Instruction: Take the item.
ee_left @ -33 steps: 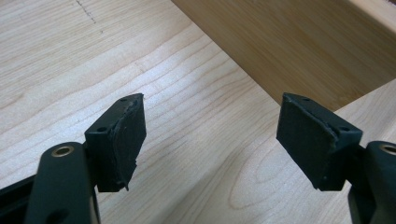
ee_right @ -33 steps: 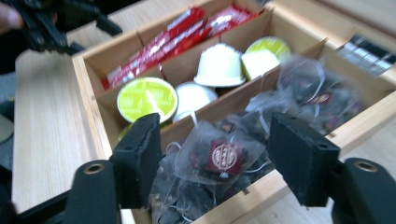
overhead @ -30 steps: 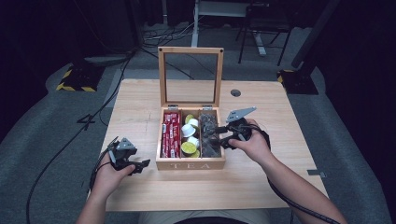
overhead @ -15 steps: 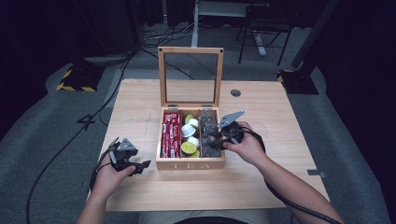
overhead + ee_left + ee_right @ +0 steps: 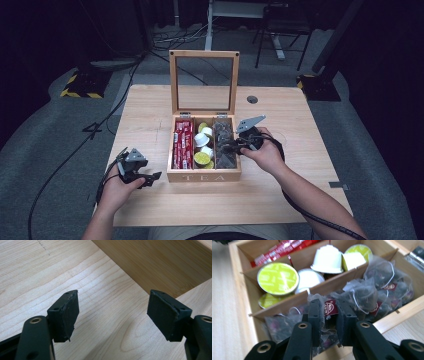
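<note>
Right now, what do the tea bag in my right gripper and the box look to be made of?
Tea bag: sheer mesh, probably nylon; dried contents show through, with a maroon paper tag. Box: pale wood, maybe bamboo, satin finish with visible grain; its lid seems to hold a clear pane.

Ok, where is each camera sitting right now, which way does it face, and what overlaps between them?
High view: above the person's side, looking forward and down at the pale wooden table; both forearms, left gripper and right gripper show.
Left gripper view: rides the left gripper, facing the tabletop beside the open wooden tea box; its fingers stand apart.
Right gripper view: rides the right gripper, facing into the box; its fingers pinch a clear mesh tea bag with a dark red tag.
Shared: high and right gripper views both show the lime-lidded capsules.
</note>
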`<state>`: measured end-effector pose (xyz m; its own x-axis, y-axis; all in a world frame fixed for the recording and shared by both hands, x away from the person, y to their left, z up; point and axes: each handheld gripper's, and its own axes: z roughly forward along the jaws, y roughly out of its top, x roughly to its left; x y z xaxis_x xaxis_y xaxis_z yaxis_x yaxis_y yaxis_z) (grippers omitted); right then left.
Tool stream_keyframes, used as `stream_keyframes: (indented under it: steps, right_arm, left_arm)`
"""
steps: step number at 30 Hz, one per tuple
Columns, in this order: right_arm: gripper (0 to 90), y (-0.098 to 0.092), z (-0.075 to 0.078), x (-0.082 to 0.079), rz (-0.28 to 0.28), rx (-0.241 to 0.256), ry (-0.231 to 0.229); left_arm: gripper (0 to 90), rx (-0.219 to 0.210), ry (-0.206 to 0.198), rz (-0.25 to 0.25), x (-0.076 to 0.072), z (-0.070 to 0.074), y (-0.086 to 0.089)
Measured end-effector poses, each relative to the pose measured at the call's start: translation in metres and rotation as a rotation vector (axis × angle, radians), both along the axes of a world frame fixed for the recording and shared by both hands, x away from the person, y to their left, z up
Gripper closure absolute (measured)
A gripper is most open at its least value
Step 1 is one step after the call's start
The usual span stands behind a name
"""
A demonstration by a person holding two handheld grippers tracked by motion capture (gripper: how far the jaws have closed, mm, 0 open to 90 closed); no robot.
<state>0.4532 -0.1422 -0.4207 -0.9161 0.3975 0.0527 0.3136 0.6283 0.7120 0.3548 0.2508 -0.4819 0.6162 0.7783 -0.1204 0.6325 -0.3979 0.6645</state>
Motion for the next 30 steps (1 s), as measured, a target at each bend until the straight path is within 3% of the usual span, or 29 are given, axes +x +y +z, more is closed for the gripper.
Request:
stream_keyframes:
  steps: [10,16,25,30]
  right_arm:
    - [76.2,-0.01,0.019,-0.004,-0.003,0.132,0.003]
    - [76.1,-0.023,0.036,-0.009,-0.027,0.209,-0.034]
    - [76.1,-0.053,0.055,-0.012,-0.101,0.227,-0.091]
    - [76.1,-0.073,0.063,-0.01,-0.152,0.228,-0.111]
  left_arm:
    - [26.1,-0.005,-0.005,0.006,0.0,0.002,0.001]
    - [26.1,-0.018,-0.025,0.007,0.008,0.008,0.003]
    - [25.9,-0.033,-0.048,0.032,0.016,0.017,0.011]
    - [26.1,-0.029,-0.04,0.051,0.02,0.017,0.011]
